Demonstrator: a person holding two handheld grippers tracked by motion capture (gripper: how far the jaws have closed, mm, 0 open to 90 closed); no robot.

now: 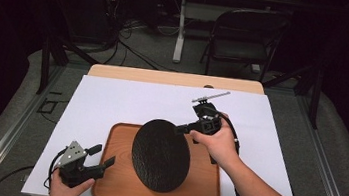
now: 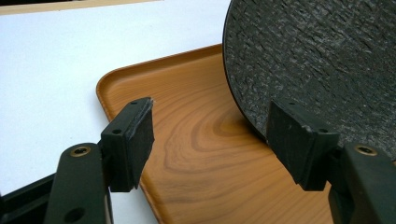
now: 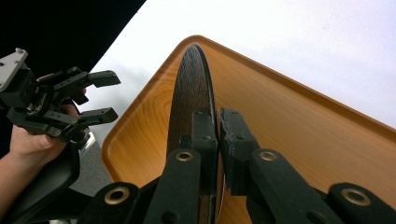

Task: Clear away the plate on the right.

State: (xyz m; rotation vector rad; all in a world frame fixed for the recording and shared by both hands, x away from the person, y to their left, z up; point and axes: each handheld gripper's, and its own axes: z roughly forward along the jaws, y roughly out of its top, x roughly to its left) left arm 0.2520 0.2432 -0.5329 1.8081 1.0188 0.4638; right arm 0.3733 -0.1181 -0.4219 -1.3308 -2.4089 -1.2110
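Note:
A round black plate (image 1: 160,154) with a rough, slate-like face hangs tilted over a wooden tray (image 1: 111,183). My right gripper (image 1: 186,128) is shut on the plate's upper right rim. In the right gripper view, the plate (image 3: 191,84) runs edge-on between the pads of that gripper (image 3: 217,122), above the tray (image 3: 289,126). My left gripper (image 1: 103,154) stands open at the tray's front left corner with nothing between its jaws. In the left gripper view, the left gripper (image 2: 212,126) points across the tray (image 2: 187,144), and the plate (image 2: 317,56) hangs just beyond the right pad. The right gripper view also catches the left gripper (image 3: 111,95) at the left.
A white sheet (image 1: 111,100) covers the table under the tray. A black folding chair (image 1: 243,36) and a table leg (image 1: 180,33) stand beyond the far edge, with cables on the floor. Metal rails (image 1: 12,128) run along both sides of the table.

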